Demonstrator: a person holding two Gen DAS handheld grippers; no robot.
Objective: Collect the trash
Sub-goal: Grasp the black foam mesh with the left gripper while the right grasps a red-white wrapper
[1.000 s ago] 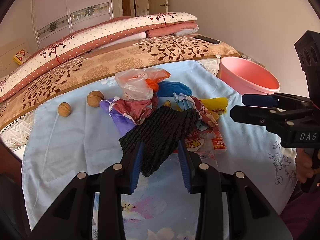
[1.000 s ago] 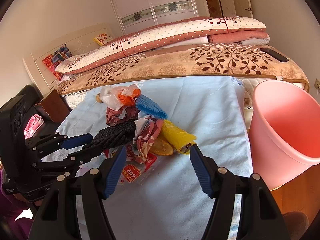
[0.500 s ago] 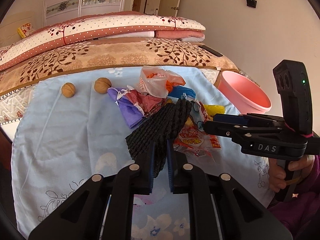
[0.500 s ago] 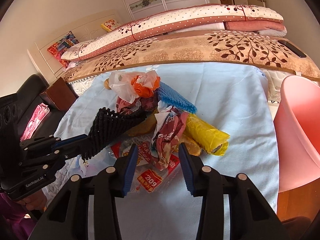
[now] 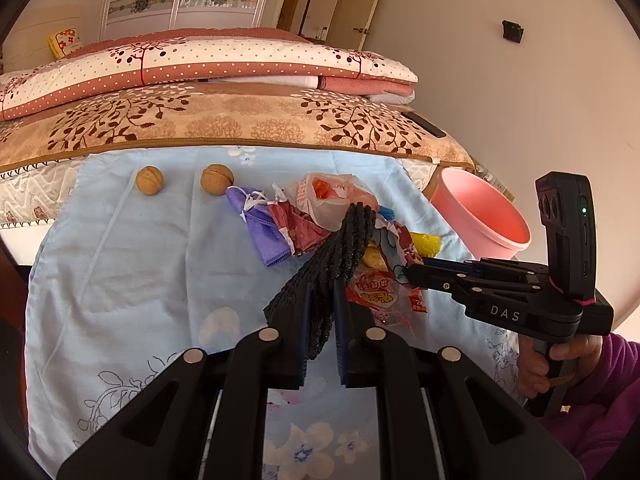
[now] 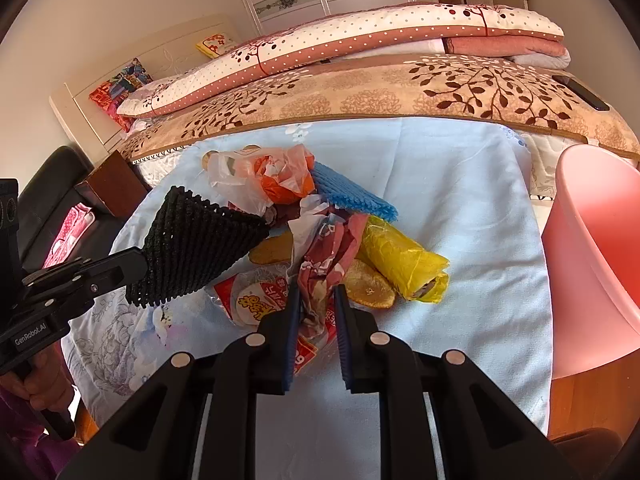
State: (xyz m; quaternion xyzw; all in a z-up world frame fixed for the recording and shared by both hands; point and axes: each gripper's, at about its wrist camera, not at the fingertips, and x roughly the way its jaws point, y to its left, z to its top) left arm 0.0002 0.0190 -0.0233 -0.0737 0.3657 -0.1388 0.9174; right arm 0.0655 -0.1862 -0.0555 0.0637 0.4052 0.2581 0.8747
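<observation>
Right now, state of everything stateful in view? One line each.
left claw: shut on black foam net, lifted clear of the pile
black foam net: pinched at one end, hanging in the air
right claw: just closed on crumpled red wrapper
crumpled red wrapper: gripped, still lying in the pile
pink bin: upright, open, nothing visible inside
yellow bag: rolled, lying on sheet

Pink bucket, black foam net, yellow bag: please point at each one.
pink bucket (image 5: 476, 216), left wrist view, inner wall.
black foam net (image 6: 196, 240), right wrist view, middle.
yellow bag (image 6: 396, 252), right wrist view, middle.
</observation>
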